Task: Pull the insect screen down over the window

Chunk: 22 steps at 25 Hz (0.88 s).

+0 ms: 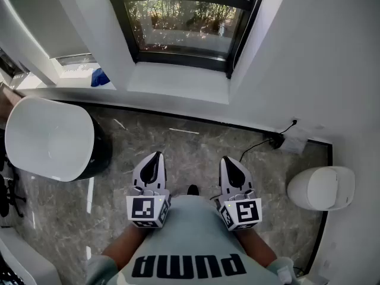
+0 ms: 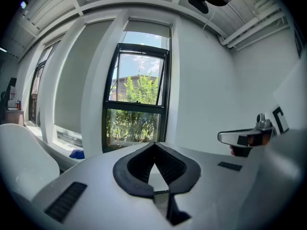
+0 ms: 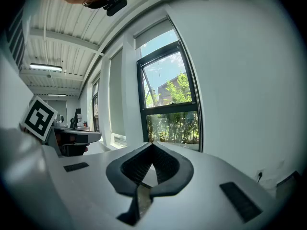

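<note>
My left gripper (image 1: 155, 156) and right gripper (image 1: 228, 160), both clenched empty, face the window (image 1: 184, 22) (approach step); next I reach up for the screen (image 2: 146, 28).

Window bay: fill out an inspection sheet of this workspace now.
Surface: grey marbled floor.
Job's things: black-framed window, no screen seen across its glass; white sill below.
Clutter: white chair at left, white rounded object at right, blue item on the side ledge.
Grippers: left claw and right claw both shut, empty, short of the window.
Cables: black cable on the floor to a plug.
Surroundings: white walls, greenery outside.
</note>
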Tool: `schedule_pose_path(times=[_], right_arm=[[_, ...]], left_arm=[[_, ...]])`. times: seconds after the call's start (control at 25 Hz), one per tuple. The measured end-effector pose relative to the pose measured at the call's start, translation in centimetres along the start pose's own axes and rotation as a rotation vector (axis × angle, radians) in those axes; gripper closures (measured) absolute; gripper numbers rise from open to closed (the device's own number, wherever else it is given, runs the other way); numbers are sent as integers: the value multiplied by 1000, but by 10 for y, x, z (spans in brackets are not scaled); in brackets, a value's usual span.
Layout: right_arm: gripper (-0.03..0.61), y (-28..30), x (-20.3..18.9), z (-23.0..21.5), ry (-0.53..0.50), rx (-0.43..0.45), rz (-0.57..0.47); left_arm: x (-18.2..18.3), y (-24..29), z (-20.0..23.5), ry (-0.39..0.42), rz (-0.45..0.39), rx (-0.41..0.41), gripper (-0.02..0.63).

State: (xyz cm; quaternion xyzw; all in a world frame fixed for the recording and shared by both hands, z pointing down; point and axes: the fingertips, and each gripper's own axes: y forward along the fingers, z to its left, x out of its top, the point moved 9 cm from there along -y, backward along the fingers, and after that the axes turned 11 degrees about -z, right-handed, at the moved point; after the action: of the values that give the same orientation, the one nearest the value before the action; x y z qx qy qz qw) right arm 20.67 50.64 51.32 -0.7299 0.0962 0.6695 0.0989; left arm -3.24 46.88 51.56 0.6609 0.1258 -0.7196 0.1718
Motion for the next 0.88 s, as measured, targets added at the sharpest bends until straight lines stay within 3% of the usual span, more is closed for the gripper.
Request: schedule_pose_path(times=[0.88], right_arm=[[583,-6,-8,-13,72,9,-6]], left_arm=[[-3,-4,-12,18,8,8,601]])
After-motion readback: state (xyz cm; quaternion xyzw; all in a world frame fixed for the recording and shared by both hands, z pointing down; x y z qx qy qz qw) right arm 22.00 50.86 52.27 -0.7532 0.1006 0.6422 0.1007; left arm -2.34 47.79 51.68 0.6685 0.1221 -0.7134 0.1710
